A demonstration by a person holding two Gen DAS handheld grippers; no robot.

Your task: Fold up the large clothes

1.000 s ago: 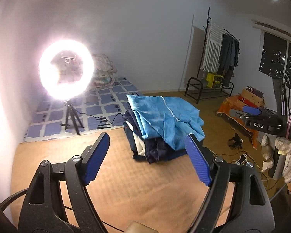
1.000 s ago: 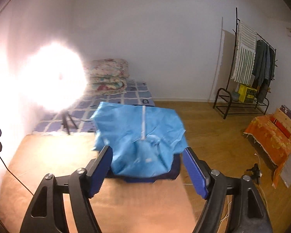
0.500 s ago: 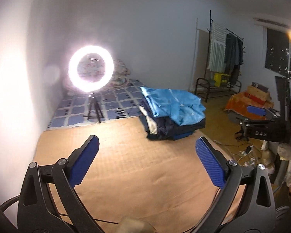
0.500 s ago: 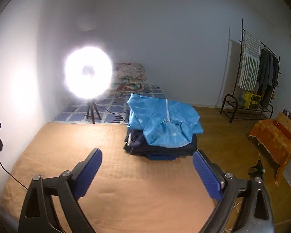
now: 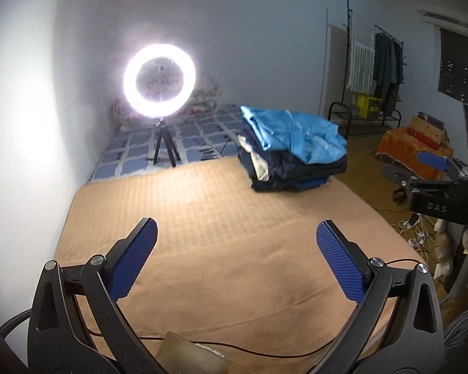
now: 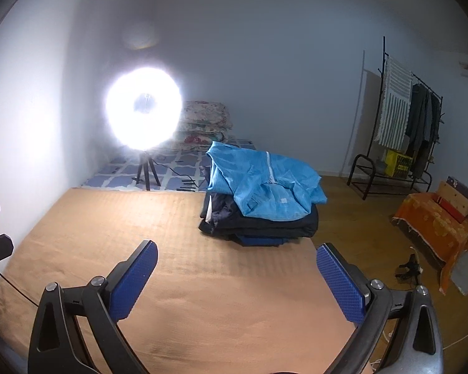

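A folded light-blue jacket (image 5: 296, 134) lies on top of a stack of folded dark clothes (image 5: 296, 171) at the far right corner of the tan mat (image 5: 221, 237). The jacket (image 6: 262, 187) and the stack (image 6: 259, 221) also show in the right wrist view, on the mat (image 6: 171, 265). My left gripper (image 5: 235, 233) is open and empty, well back from the stack over the mat. My right gripper (image 6: 235, 258) is open and empty, also back from the stack. The right gripper shows at the right edge of the left wrist view (image 5: 433, 168).
A lit ring light on a tripod (image 5: 159, 84) stands beyond the mat on a blue checked mattress (image 5: 196, 140). A clothes rack (image 6: 399, 131) stands by the right wall. An orange cloth with boxes (image 6: 436, 218) and cables (image 5: 418, 237) lie on the wooden floor at the right.
Both grippers have pulled back from the stack, which now looks smaller and farther. Both stay open and empty. The blue jacket stays on the stack.
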